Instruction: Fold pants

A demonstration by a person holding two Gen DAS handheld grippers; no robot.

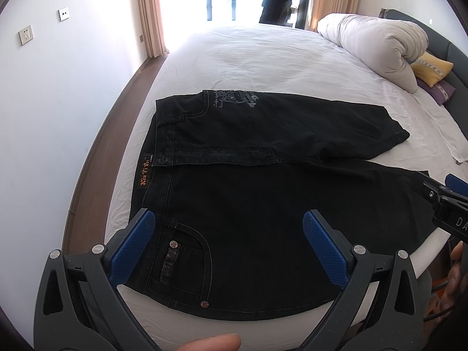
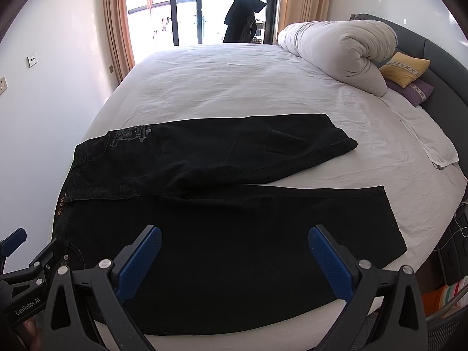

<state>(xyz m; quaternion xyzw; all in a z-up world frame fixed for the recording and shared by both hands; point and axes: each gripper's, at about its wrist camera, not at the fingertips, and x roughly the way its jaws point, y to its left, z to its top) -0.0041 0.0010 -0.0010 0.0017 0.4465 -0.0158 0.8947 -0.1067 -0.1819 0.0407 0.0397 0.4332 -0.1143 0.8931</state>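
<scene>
Black denim pants (image 1: pixel 248 193) lie spread flat on the white bed (image 1: pixel 263 58), waistband to the left and both legs to the right. They also show in the right wrist view (image 2: pixel 222 234). The far leg angles away from the near leg. My left gripper (image 1: pixel 229 222) is open and empty above the near front pocket by the waistband. My right gripper (image 2: pixel 235 234) is open and empty above the near leg. Each gripper shows at the edge of the other's view: the right one (image 1: pixel 447 201) and the left one (image 2: pixel 35 263).
A rolled white duvet (image 2: pixel 345 55) and a yellow pillow (image 2: pixel 405 67) lie at the head of the bed on the right. A white wall (image 1: pixel 58 87) runs close along the left. Curtains and a glass door (image 2: pixel 199 5) stand behind the bed.
</scene>
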